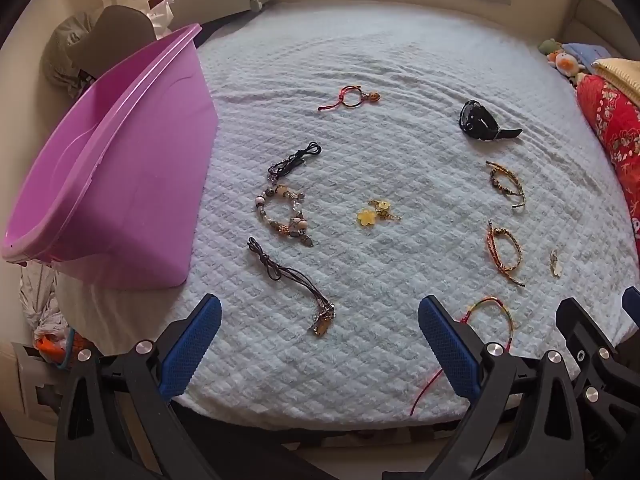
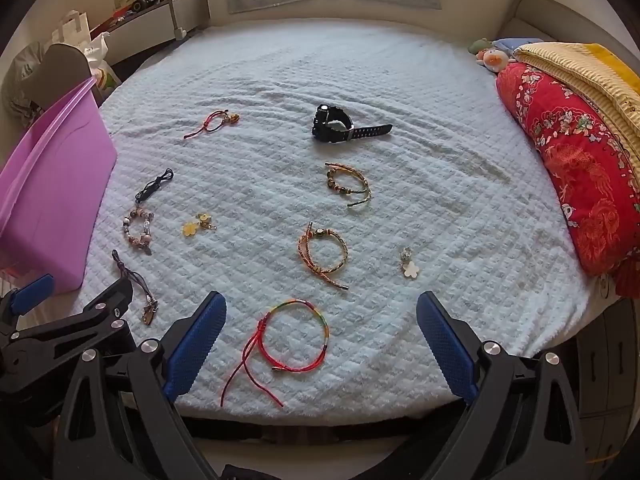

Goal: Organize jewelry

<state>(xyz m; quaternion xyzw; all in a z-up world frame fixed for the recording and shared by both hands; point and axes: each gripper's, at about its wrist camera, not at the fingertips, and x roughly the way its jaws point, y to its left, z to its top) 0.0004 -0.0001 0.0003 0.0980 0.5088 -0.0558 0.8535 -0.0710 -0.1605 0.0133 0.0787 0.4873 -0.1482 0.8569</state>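
Jewelry pieces lie scattered, all apart from each other, on a pale quilted bedspread [image 2: 440,140]. Nearest to the right gripper [image 2: 320,344] is a rainbow cord bracelet [image 2: 297,338], which lies between its two blue fingers [image 2: 444,344]; these are spread wide and touch nothing. Beyond it lie an orange braided bracelet [image 2: 322,256], a white flower charm [image 2: 409,266], a gold-green beaded bracelet [image 2: 348,182] and a black watch [image 2: 340,124]. The left gripper [image 1: 320,348] also hangs with its fingers wide and holds nothing; just ahead of it lies a dark cord necklace [image 1: 292,280]. Farther out are a beaded bracelet [image 1: 282,214], a black cord [image 1: 296,158], yellow flower charms [image 1: 376,212] and a red string bracelet [image 1: 350,98]. A purple plastic tub [image 1: 132,168] stands at the left edge of the bed, and a red floral pillow [image 2: 576,172] lies at the right side.
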